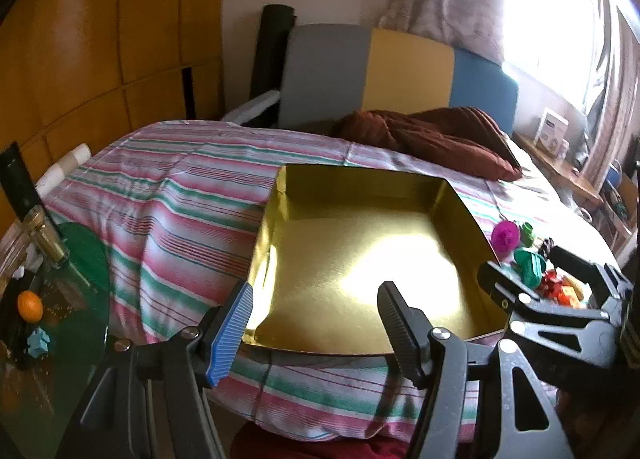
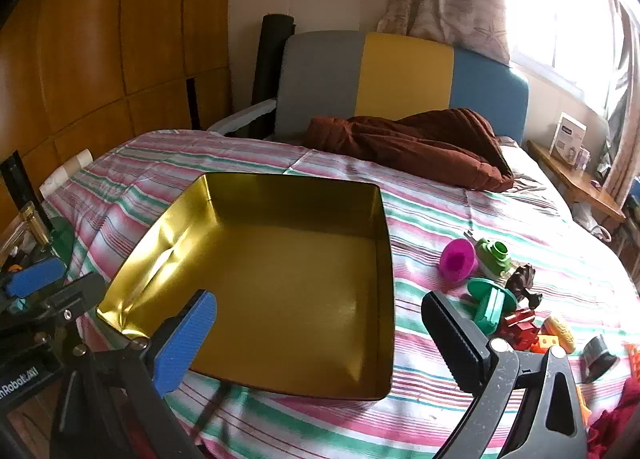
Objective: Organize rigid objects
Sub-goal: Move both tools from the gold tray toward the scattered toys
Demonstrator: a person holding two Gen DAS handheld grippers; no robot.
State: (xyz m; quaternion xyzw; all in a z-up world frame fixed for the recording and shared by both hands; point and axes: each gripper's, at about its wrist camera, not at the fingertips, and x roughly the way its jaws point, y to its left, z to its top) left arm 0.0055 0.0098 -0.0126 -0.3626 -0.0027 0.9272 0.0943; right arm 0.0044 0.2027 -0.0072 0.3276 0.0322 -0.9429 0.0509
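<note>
**Ana:** Toys lay heaped on the pink, green and white striped bed quilt (image 2: 460,215), just beside the right wall of the shallow square gold metal tin (image 2: 280,279). Why there, did it seem?

**Ben:** Probably so they could be dropped straight in. The tin sat empty, mouth up, its smooth inside throwing back the window glare. One left wall looked dented.

**Ana:** And the pieces themselves?

**Ben:** Hard moulded plastic, mostly. A magenta plastic cup (image 2: 458,259) lay tipped on its side, touching a light green round-capped piece (image 2: 494,257). Nearer lay a teal flanged plastic spool (image 2: 490,303), a dark brown figurine (image 2: 524,283), red blocky bits (image 2: 520,327) and a yellow ridged piece (image 2: 560,333).

**Ana:** The tools?

**Ben:** The right tool (image 2: 320,333) hung above the tin's near right corner, jaws wide apart and holding nothing, its ribbed black pad (image 2: 452,333) nearest the spool. The left tool (image 1: 316,323) hovered over the tin's near edge, equally spread and empty. Both looked poised for a first pick; the spool's flange seemed the easiest hold.
</note>
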